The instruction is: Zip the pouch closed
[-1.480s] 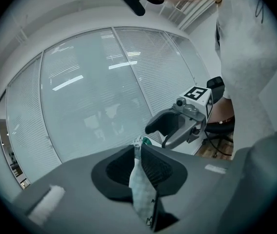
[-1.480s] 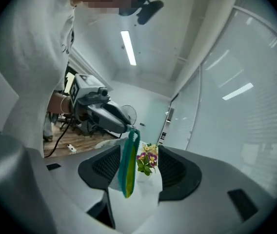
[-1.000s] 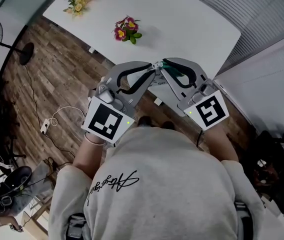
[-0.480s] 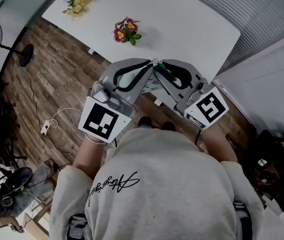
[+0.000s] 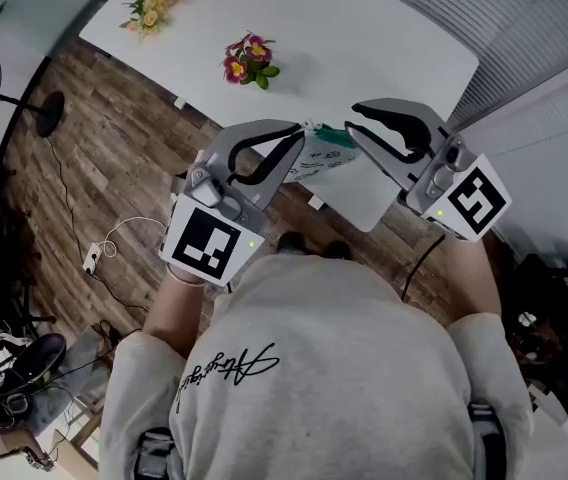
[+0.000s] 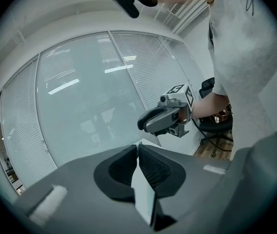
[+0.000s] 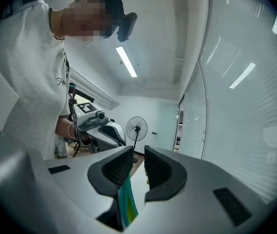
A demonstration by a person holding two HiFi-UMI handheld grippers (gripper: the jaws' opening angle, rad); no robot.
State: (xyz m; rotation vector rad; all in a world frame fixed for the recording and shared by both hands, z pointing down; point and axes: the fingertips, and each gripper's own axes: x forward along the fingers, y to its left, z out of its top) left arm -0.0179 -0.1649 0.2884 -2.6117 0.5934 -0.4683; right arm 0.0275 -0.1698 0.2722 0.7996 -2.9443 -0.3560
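Keeping the left gripper [image 6: 138, 155] clamped on the pouch [image 6: 144, 196], close the parted right gripper [image 7: 138, 162] squarely on the green edge [image 7: 125, 204] at 3 o'clock.

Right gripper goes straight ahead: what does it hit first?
Probably the pouch, teal edge inside the right gripper. Past it only a distant fan; left gripper sits off-line, left.

the pouch [image 5: 321, 157], flat and white with a teal-and-green striped edge at its right end, is held in the air, its left end pinched edge-on by the left gripper [image 5: 304, 129] and its striped end lying loosely between the right gripper's [image 5: 354, 123] parted jaws.
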